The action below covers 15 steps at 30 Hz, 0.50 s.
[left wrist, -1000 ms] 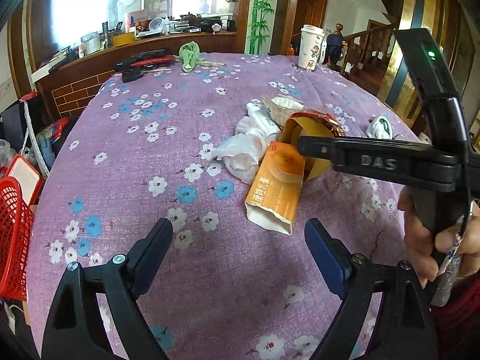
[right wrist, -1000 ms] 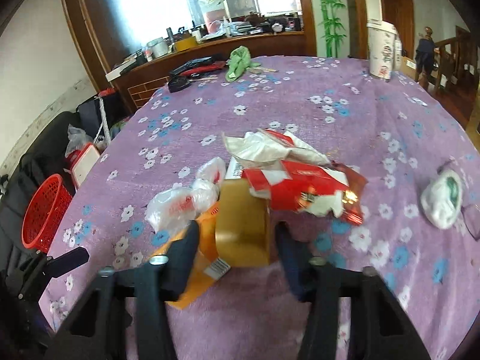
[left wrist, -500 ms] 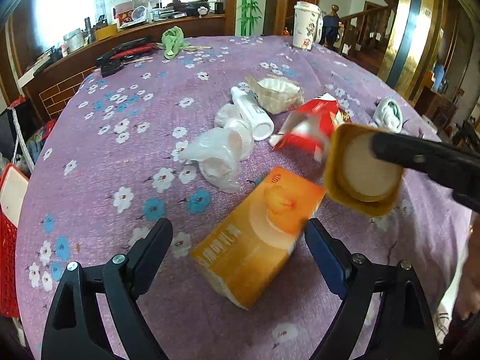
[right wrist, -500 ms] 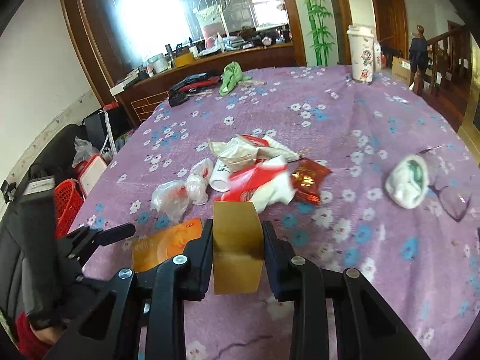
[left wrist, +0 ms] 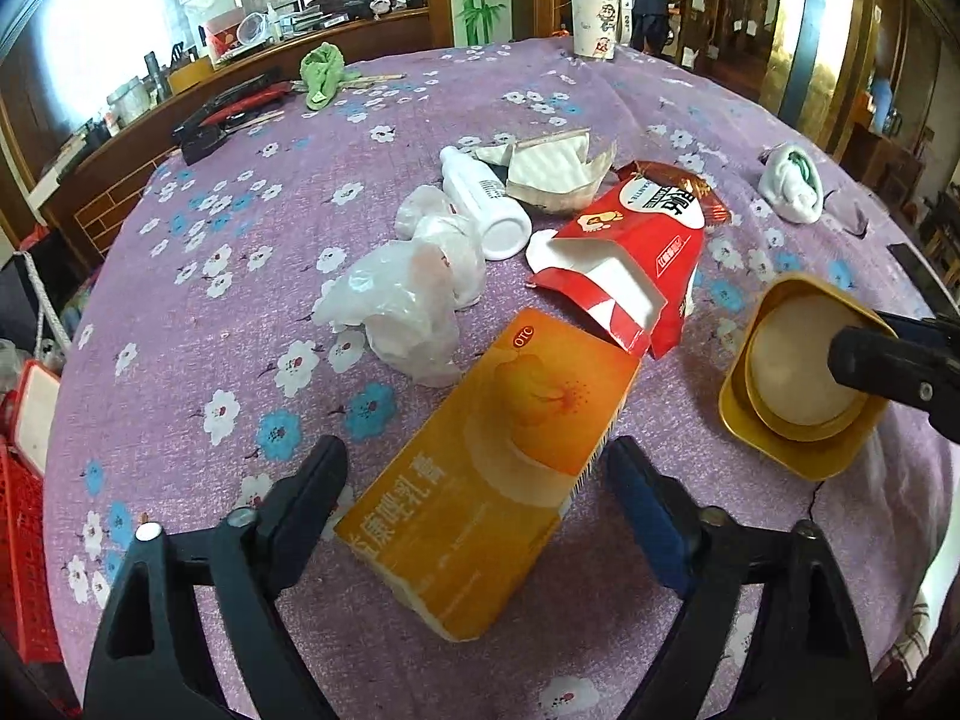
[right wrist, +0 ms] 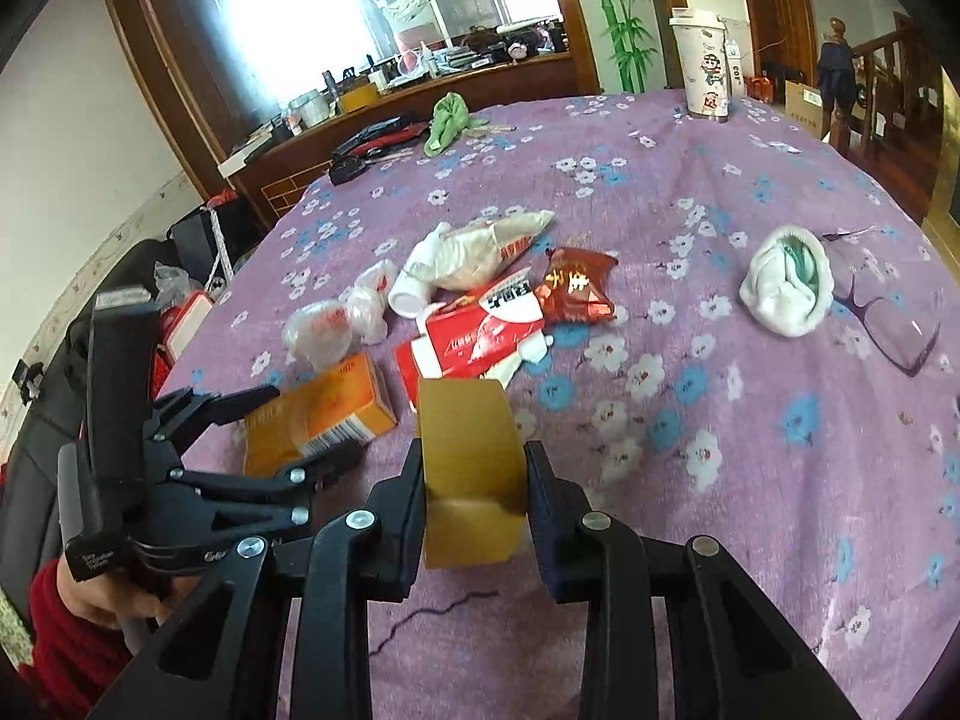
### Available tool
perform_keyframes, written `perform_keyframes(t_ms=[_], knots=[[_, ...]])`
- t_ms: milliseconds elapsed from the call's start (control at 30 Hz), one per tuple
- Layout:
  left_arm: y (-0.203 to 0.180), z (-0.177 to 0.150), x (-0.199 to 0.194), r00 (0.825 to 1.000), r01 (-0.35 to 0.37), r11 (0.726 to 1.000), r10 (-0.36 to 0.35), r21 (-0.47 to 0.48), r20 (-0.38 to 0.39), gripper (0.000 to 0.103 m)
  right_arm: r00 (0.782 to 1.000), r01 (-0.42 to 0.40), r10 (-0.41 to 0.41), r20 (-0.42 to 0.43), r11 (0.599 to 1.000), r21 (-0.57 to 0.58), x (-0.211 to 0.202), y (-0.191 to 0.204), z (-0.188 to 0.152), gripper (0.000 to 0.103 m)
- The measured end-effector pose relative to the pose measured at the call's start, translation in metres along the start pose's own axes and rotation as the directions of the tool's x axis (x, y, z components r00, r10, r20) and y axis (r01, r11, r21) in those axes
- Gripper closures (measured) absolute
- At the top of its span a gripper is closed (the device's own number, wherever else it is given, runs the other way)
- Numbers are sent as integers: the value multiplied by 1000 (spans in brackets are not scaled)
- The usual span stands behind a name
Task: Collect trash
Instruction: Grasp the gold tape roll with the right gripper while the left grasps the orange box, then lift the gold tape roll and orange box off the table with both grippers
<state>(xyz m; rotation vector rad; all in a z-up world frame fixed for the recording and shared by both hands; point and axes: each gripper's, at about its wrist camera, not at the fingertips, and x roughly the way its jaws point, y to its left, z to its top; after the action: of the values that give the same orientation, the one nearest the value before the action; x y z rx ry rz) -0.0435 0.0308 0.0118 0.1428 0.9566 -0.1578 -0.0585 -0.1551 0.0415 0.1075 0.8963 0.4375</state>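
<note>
Jaws, left gripper (left wrist: 474,501): spread and closing, straddling the near end of the orange carton (left wrist: 492,474), pads not yet pressing its sides. Carton lies flat on the table (left wrist: 198,192), toward its near edge, long axis slanting away to the right. To grasp it well, judged: square the wrist to the carton's long sides, settle both pads low against the cardboard, then clench gently, since an empty box will likely crush or skid on the cloth. Crumpled plastic bag (left wrist: 408,312): just beyond the carton, touching or nearly so; keep the left finger clear of it. White bottle (left wrist: 486,210) and red packet (left wrist: 636,264): further in, toward the table's middle, uncollected. Jaws, right gripper (right wrist: 474,492): clamped on the gold cup (right wrist: 471,468), held above the near edge, its open mouth turned toward the left camera. White bundle (right wrist: 786,288) and spectacles (right wrist: 894,330): toward the right edge, well apart from the heap. Red basket (left wrist: 24,570): off the table's left edge, the probable receptacle.
</note>
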Motion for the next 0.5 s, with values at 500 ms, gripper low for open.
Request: perform_keyframes(t_ms=[500], knots=[[4, -18, -18, 998, 51, 996, -48, -74, 49, 59, 1000, 20, -20, -18, 1000, -20, 3, -1, -13, 71]])
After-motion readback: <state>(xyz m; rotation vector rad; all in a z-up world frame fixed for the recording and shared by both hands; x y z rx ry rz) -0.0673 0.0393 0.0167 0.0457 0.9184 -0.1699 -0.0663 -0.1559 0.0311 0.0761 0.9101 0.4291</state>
